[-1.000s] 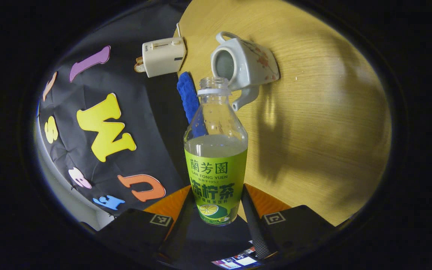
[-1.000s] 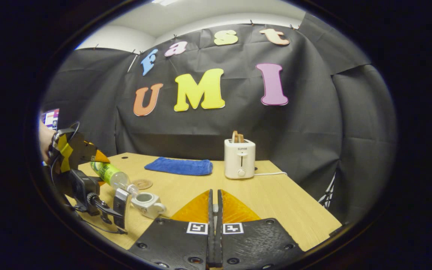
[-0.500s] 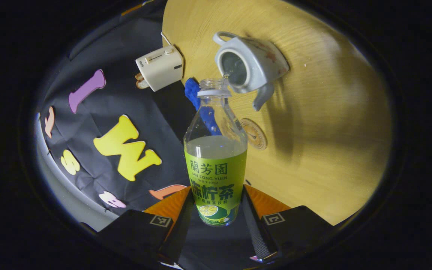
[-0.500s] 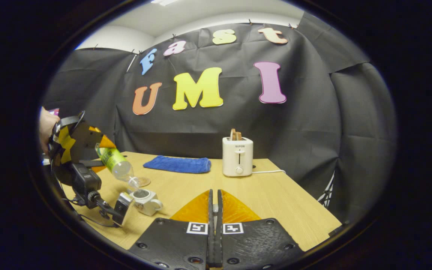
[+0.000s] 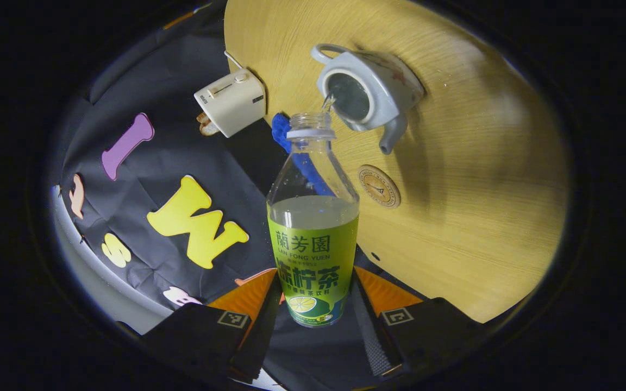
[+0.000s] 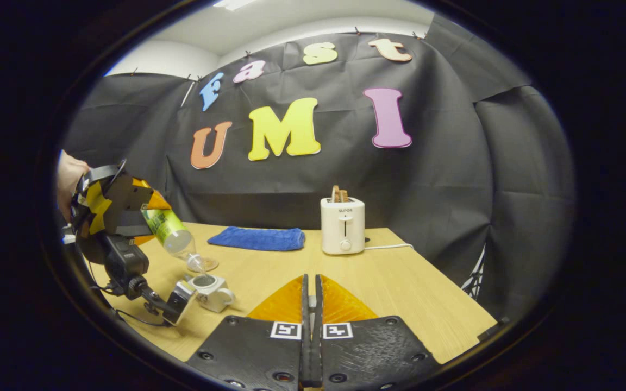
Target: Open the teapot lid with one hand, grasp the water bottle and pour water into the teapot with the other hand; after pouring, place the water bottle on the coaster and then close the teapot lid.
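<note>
The water bottle (image 5: 313, 244), clear with a green label and no cap, is held low on its body by my left gripper (image 5: 313, 304), both fingers pressed on it. It tilts neck-down over the white teapot (image 5: 367, 92), whose top is open. A thin stream of water runs from its mouth into the pot. In the right gripper view the tilted bottle (image 6: 169, 231) hangs above the teapot (image 6: 210, 290) at the table's left. The round coaster (image 5: 379, 186) lies bare beside the spout. My right gripper (image 6: 311, 282) is shut, a small pale bit of the lid between its fingers.
A white toaster (image 6: 342, 225) with bread in it stands at the back of the wooden table (image 6: 400, 288), its cord trailing right. A folded blue cloth (image 6: 258, 239) lies to its left. A hand (image 6: 68, 174) holds the left gripper at the far left.
The left gripper has risen and tipped the bottle further. Its mouth is now over the teapot's opening and water is running in. The right gripper has barely moved.
</note>
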